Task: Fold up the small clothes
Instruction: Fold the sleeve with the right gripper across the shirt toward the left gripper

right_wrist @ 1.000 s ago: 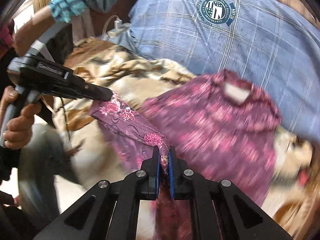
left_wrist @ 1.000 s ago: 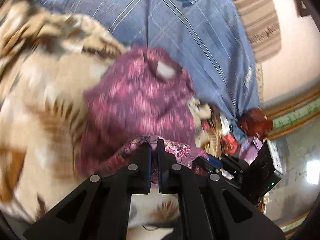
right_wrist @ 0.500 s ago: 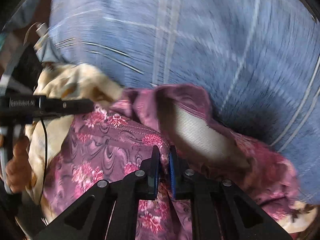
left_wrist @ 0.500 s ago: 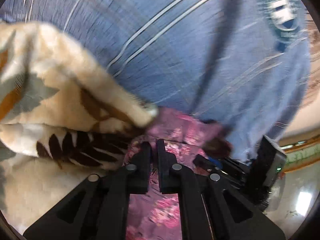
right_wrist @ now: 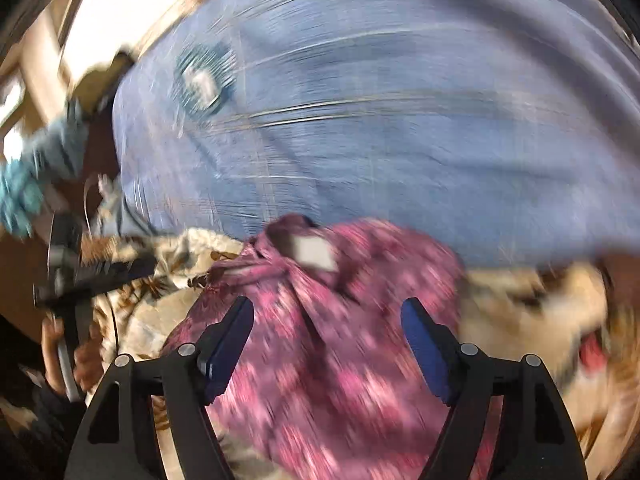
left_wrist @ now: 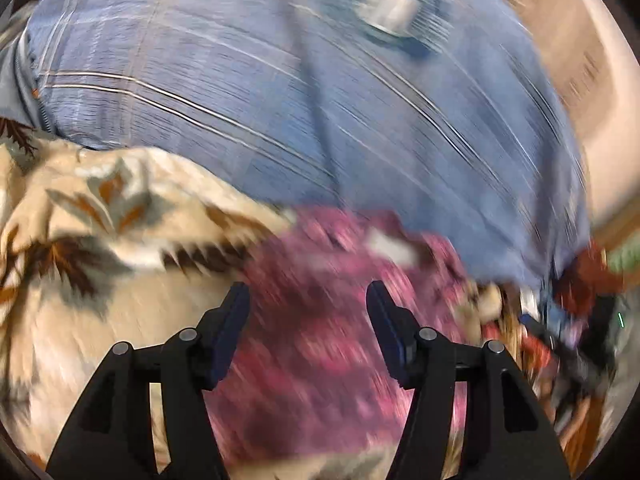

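A small purple-pink floral garment (left_wrist: 332,320) lies folded over on a cream leaf-patterned blanket (left_wrist: 80,240), its white neck label (left_wrist: 390,244) facing up. My left gripper (left_wrist: 307,300) is open and empty just above the garment. In the right wrist view the same garment (right_wrist: 332,340) fills the lower middle, with its label (right_wrist: 314,254) near the top edge. My right gripper (right_wrist: 327,316) is open and empty above it. The left gripper (right_wrist: 100,270) shows at the left, blurred.
A blue striped sheet with a round crest (left_wrist: 390,10) covers the bed behind the garment (right_wrist: 400,120). A heap of mixed small clothes (left_wrist: 560,320) lies at the right. Both views are motion-blurred.
Both grippers have opened and let go of the garment's hem, then drawn back. The garment now lies folded over itself on the blanket.
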{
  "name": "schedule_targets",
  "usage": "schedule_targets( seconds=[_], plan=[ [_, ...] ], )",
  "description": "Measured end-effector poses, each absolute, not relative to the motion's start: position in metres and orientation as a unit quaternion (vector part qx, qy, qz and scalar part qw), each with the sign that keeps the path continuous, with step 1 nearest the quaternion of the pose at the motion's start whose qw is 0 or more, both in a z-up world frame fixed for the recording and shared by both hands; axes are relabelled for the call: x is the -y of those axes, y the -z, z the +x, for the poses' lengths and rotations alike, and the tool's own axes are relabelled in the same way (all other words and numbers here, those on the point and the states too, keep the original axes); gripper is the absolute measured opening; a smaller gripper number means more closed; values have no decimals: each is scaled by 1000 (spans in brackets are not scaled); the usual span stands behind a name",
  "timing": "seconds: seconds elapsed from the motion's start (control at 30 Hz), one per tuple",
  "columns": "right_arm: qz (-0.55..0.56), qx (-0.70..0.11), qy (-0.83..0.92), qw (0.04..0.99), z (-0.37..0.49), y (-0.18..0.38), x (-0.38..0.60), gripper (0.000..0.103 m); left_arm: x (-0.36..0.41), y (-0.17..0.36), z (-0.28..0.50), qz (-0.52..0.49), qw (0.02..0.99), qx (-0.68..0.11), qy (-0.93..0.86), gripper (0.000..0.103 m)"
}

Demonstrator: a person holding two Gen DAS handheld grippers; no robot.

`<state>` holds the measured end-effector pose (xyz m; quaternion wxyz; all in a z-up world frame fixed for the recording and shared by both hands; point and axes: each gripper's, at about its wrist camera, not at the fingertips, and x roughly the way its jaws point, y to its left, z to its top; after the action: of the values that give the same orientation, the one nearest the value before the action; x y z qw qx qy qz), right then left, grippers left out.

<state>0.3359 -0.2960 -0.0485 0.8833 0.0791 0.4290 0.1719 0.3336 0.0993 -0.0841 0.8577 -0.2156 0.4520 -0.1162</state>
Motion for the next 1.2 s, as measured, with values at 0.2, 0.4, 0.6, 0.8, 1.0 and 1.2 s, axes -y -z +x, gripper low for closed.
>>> schedule_targets(
  seconds=[0.2,0.4,0.6,0.8,1.0,1.2],
  plan=[
    [186,-449,-112,867,315,114,393,76,-18,123,294,-176,852,-466,158,60],
    [176,-499,-124,840,348,133,400,63,31,131,297,-81,865,-468,160,60],
    [195,-566,-47,800,359,176,431,63,19,132,298,-106,854,-478,176,60],
    [287,-567,-87,767,330,177,448,64,26,113,285,-73,878,-445,157,60],
    [308,-565,-106,758,321,188,435,57,33,114,280,-36,891,-433,133,60],
    [279,-533,-97,793,325,170,425,10,32,113,278,-26,895,-427,128,60]
  ],
)
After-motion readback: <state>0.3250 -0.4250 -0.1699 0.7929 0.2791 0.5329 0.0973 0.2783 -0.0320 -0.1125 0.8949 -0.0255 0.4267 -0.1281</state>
